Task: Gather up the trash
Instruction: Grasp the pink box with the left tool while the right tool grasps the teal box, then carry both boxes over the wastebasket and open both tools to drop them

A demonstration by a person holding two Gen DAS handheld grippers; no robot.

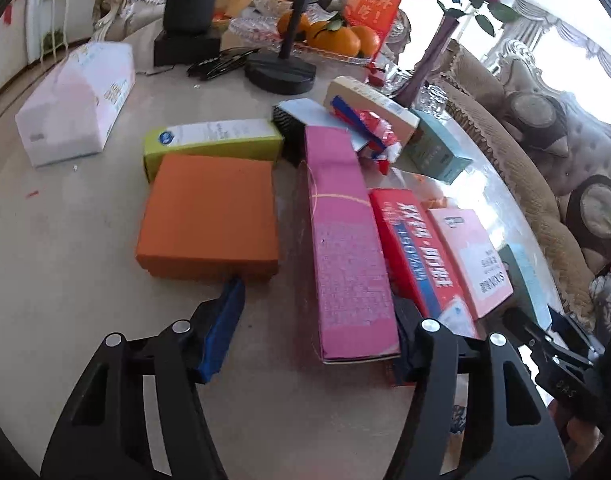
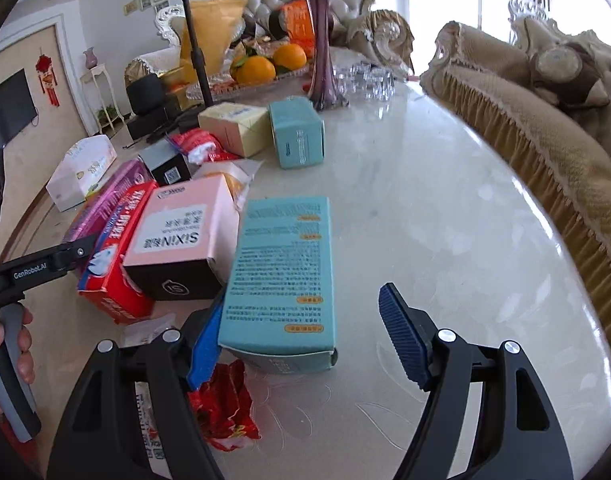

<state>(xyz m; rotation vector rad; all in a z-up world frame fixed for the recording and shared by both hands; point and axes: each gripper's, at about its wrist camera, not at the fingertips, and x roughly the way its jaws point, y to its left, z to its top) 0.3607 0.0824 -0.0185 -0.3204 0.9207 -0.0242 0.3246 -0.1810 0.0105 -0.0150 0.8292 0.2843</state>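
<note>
Empty boxes and wrappers litter a pale marble table [image 2: 445, 220]. A long pink box [image 1: 345, 240] lies between the fingers of my left gripper [image 1: 317, 296]. Its right finger sits against the box's side, while the left blue pad [image 1: 221, 328] stands well apart from it. A teal box [image 2: 281, 276] lies between the fingers of my right gripper [image 2: 301, 296]. The left pad is at the box's edge and the right pad [image 2: 401, 336] is clear of it. A crumpled red wrapper [image 2: 225, 408] lies under that gripper's left finger. Both grippers are open.
Around the pink box lie an orange box [image 1: 209, 216], a green box [image 1: 213, 140], a red box [image 1: 413, 256] and a pink-and-black box [image 2: 181, 236]. Farther back are a tissue box [image 1: 77, 108], a purple vase [image 2: 323, 48], a tray of oranges [image 1: 337, 36] and a black stand [image 1: 281, 68]. A sofa [image 2: 545, 140] borders the table's right edge.
</note>
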